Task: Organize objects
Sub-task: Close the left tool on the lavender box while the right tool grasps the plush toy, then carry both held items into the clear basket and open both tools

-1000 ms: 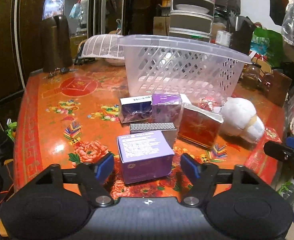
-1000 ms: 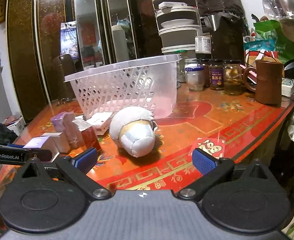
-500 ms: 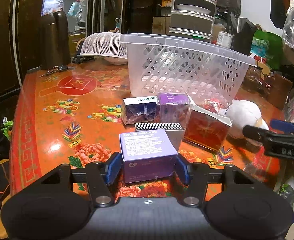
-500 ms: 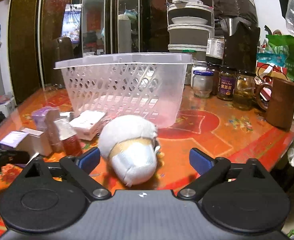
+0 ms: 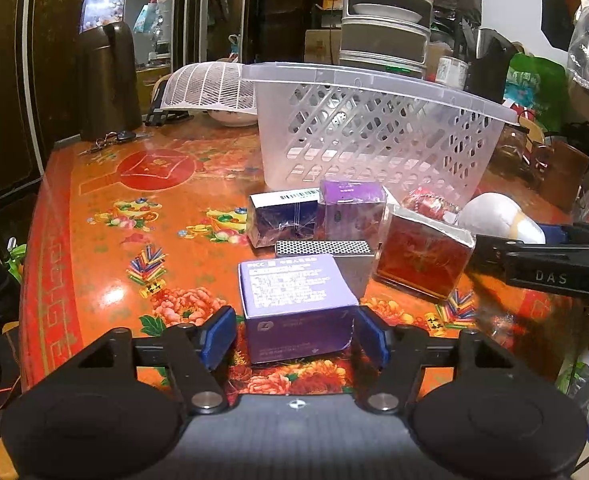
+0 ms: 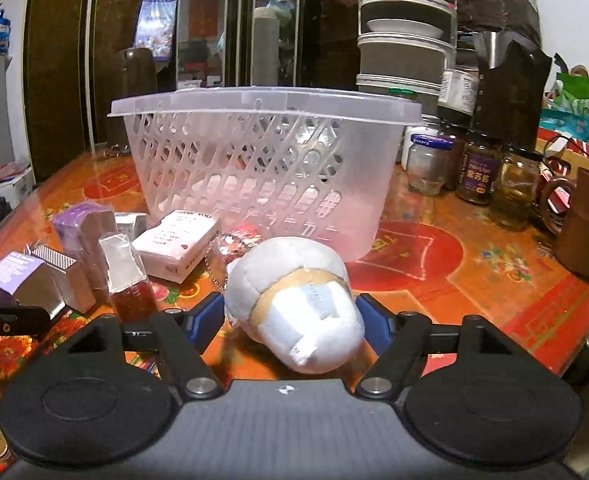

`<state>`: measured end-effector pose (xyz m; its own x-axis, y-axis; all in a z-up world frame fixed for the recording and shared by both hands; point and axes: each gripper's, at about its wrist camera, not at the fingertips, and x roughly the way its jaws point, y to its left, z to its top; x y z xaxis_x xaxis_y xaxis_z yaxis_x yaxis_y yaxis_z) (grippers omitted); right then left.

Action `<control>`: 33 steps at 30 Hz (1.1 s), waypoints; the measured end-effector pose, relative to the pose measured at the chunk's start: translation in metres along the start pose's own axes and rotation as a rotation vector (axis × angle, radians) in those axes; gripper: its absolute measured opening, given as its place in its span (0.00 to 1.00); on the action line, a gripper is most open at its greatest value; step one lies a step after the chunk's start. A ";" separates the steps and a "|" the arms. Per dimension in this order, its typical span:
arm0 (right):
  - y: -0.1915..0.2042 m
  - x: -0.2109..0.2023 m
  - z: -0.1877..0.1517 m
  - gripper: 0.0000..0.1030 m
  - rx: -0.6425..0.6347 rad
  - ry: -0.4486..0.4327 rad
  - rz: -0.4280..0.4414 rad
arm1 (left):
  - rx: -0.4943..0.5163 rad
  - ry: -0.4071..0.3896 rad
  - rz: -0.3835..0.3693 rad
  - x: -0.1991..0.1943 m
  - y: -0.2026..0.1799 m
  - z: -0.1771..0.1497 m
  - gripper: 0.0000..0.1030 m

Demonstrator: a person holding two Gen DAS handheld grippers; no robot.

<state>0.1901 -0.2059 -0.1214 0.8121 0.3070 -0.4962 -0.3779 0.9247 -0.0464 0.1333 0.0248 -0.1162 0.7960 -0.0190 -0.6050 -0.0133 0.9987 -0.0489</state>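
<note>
Straddling purple box, left gripper low and level, jaws spread, not clamped | right gripper level, jaws spread around plush toy, contact unclear

Gloss, plastic, card and plush

The surface looks glossy and lacquered; the basket is translucent smooth plastic, the lilac box matt card, the red box film-wrapped and shiny, the toy soft cloth.

Boxes cluster on my table in front of the basket. Nearest box sits between my left gripper pads. Plush toy, right of the boxes, lies between my right gripper pads. Jars stand right of the basket.
</note>
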 end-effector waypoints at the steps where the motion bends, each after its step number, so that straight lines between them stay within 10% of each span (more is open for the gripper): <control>1: 0.001 -0.001 0.000 0.69 -0.003 0.000 -0.003 | -0.001 -0.001 -0.001 0.000 0.000 -0.001 0.61; 23: -0.011 -0.051 -0.011 0.68 -0.053 0.039 -0.074 | -0.019 -0.062 -0.026 -0.021 -0.003 -0.004 0.58; 33: -0.017 -0.090 0.016 0.68 0.034 -0.118 -0.016 | -0.002 -0.161 -0.050 -0.048 -0.002 0.013 0.58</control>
<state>0.1312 -0.2457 -0.0619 0.8653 0.3147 -0.3900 -0.3508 0.9362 -0.0230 0.1034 0.0247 -0.0768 0.8822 -0.0613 -0.4670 0.0281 0.9966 -0.0777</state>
